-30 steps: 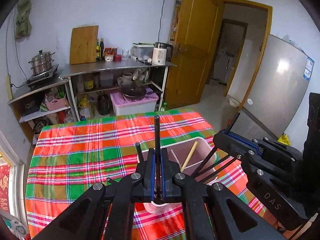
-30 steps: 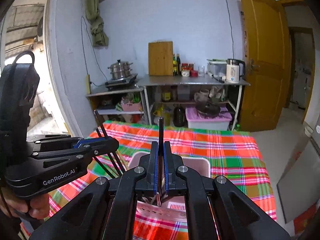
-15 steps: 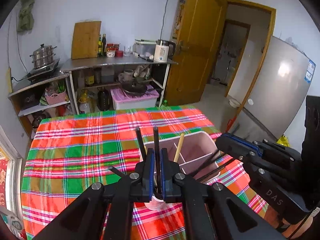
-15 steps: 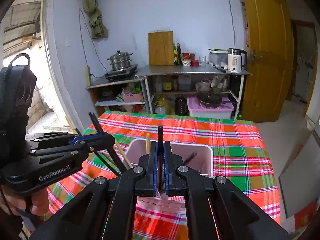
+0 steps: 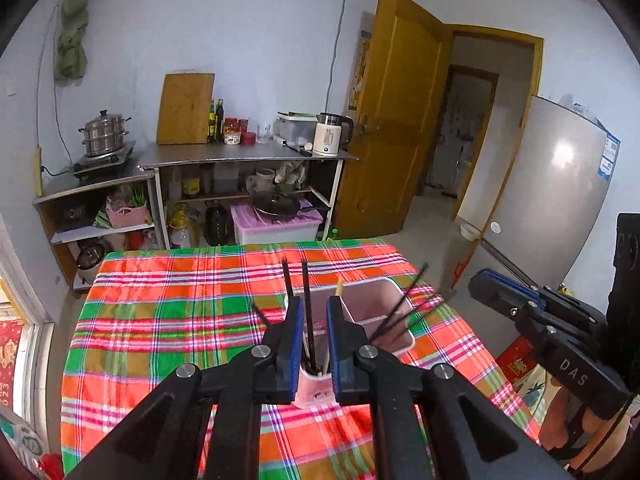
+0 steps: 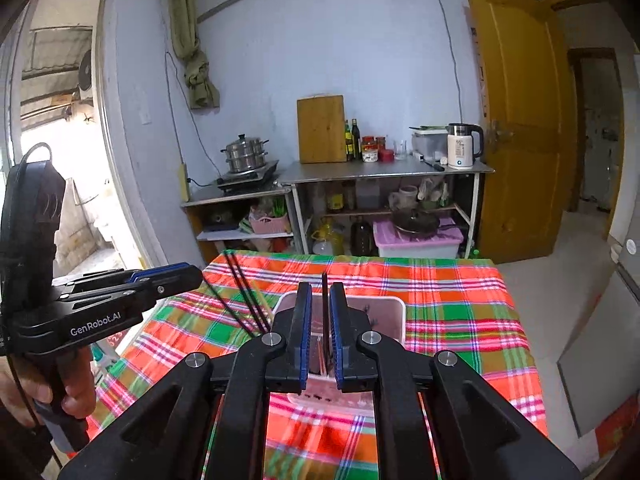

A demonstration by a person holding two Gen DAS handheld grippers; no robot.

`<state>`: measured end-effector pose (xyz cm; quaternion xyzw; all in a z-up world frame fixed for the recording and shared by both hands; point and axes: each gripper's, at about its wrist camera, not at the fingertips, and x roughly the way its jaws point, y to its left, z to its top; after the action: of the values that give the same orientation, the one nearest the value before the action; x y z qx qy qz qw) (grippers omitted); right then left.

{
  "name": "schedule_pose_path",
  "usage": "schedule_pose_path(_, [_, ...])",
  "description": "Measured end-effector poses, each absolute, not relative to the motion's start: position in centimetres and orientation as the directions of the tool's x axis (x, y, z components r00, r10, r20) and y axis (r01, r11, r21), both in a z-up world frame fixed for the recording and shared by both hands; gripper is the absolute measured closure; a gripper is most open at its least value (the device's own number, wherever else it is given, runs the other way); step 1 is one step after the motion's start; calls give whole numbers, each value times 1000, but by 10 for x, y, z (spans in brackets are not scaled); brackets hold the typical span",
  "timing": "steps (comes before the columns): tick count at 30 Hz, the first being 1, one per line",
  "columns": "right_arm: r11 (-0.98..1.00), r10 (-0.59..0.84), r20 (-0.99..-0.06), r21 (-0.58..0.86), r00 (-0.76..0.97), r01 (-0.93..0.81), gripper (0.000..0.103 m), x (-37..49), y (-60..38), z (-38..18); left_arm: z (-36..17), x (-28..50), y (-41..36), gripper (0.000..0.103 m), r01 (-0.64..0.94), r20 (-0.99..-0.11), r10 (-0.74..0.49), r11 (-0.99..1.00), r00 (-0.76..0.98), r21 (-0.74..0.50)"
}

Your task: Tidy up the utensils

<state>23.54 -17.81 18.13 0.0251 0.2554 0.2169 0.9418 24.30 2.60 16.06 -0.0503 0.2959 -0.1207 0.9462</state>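
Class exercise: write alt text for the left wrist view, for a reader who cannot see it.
The left gripper, jaws just opened with a gap either side of a black chopstick, points at a pink utensil holder holding more chopsticks on a plaid tablecloth. The right gripper enters from the right; kitchen shelves stand behind.

My home kitchen: steamer pot [image 6: 245, 156] on a stove, cutting board [image 5: 185, 108], kettle [image 6: 461, 151], shelves of bottles, refrigerator [image 5: 548, 196], plaid-clothed surface [image 5: 168, 312].
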Motion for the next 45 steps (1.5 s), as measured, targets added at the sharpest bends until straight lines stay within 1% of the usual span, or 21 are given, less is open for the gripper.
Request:
schedule_pose_path(5, [908, 415, -457, 160, 787, -386, 93, 205, -187, 177, 150, 209, 23, 91, 193, -531, -253, 967, 808, -166])
schedule_pose_path(7, [908, 417, -460, 169, 784, -384, 90, 193, -190, 172, 142, 196, 21, 91, 192, -529, -249, 968, 811, -161])
schedule_pose_path(9, [910, 413, -463, 168, 785, -379, 85, 181, -191, 166, 133, 183, 18, 91, 190, -532, -247, 969, 810, -160])
schedule_pose_path(13, [914, 404, -467, 165, 787, -372, 85, 155, -193, 151, 113, 155, 11, 90, 192, -528, -246, 969, 813, -156])
schedule_pose_path(14, [914, 402, -468, 164, 787, -370, 84, 152, -194, 149, 109, 150, 10, 88, 190, -528, -244, 970, 814, -155])
schedule_pose_path(15, [915, 400, -471, 164, 786, -368, 84, 147, -194, 145, 103, 144, 8, 81, 185, -528, -238, 971, 815, -151])
schedule_pose_path(16, [916, 399, -471, 162, 787, -367, 84, 141, -194, 140, 98, 137, 7, 78, 185, -524, -237, 971, 818, -151])
schedule_pose_path(17, [916, 398, -471, 161, 788, -367, 84, 136, -195, 136, 94, 132, 6, 72, 185, -519, -239, 970, 821, -154])
schedule_pose_path(18, [918, 395, -471, 159, 789, -364, 84, 131, -197, 133, 91, 128, 6, 70, 183, -516, -238, 971, 823, -156])
schedule_pose_path(30, [934, 353, -491, 128, 797, -334, 84, 87, -201, 93, 56, 82, -3, 70, 173, -483, -202, 979, 852, -104])
schedule_pose_path(35, [935, 351, -493, 130, 796, -331, 84, 75, -201, 79, 46, 68, -1, 70, 169, -465, -207, 978, 861, -123])
schedule_pose_path(40, [935, 349, -493, 124, 797, -333, 84, 68, -199, 66, 35, 61, -2, 70, 152, -465, -184, 983, 866, -105])
schedule_pose_path(45, [939, 341, -484, 126, 806, -321, 84, 65, -200, 61, 26, 55, -2, 70, 149, -431, -171, 985, 886, -84])
